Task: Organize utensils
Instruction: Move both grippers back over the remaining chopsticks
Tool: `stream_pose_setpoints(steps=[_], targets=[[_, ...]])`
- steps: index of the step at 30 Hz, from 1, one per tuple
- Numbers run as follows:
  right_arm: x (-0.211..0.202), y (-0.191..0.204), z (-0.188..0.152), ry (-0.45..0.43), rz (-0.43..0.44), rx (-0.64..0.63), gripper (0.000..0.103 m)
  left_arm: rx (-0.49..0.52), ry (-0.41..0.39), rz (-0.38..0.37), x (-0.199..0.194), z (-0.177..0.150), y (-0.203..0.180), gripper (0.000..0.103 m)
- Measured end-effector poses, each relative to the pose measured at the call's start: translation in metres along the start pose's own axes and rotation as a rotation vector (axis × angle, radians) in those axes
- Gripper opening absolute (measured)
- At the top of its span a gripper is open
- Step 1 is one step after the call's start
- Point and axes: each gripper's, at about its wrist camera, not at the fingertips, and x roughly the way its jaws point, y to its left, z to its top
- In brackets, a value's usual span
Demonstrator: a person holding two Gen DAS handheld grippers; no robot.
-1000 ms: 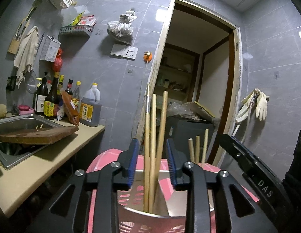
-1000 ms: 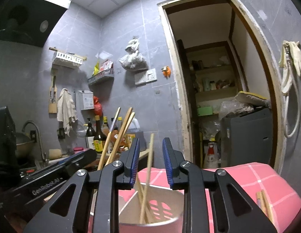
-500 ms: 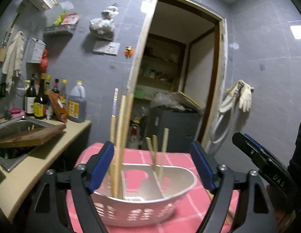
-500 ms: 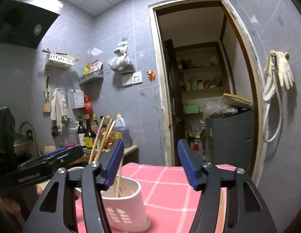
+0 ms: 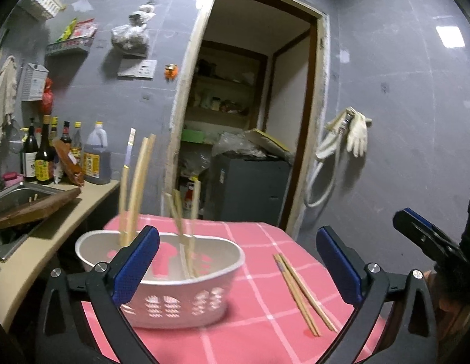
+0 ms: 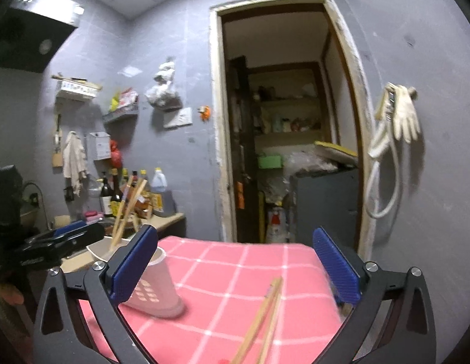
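Two loose chopsticks (image 5: 303, 292) lie side by side on pink checked cloth (image 5: 253, 327), just right of white plastic basket (image 5: 174, 288); right wrist view shows same pair (image 6: 262, 318) running toward the camera, tips nearly touching. Basket is half-round w/ rows of small square holes low on its wall and a divider inside: left section has approx 3 tall sticks (image 5: 134, 188), one w/ a paper sleeve on top, right section approx 3 shorter ones (image 5: 186, 224), all leaning; motion blur, so counts aren't certain. Sticks look like pale wood or bamboo, thin and straight. Left gripper (image 5: 238, 270) has its fingers spread wide, blue ribbed pads (image 5: 137, 264), nothing between them; basket sits behind its left finger. Right gripper (image 6: 235, 268) likewise wide apart and holding nothing, loose pair lying low between its fingers. Cloth is bare betw basket and pair. Counter (image 5: 68, 212) w/ bottles (image 5: 46, 154) and sink (image 5: 10, 197) sits close on the left; table's far edge faces a doorway (image 5: 250, 115)
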Motion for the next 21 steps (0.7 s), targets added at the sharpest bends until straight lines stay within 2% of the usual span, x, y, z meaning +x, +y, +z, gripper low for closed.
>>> stream_pose_setpoints(steps=[4, 13, 16, 21], targets=[[-0.002, -0.017, -0.008, 0.061, -0.043, 0.006, 0.103, 0.025, 0.043, -0.023, 0.009, -0.012, -0.019, 0.101], [0.025, -0.052, -0.045, 0.328, -0.088, 0.069, 0.103, 0.061, 0.181, -0.012, 0.032, -0.045, -0.048, 0.101], [0.037, -0.06, -0.059, 0.422, -0.075, 0.083, 0.097, 0.059, 0.25, -0.004, 0.044, -0.057, -0.052, 0.101], [0.052, -0.07, -0.079, 0.546, -0.047, 0.09, 0.079, 0.042, 0.356, 0.015, 0.065, -0.074, -0.056, 0.101]])
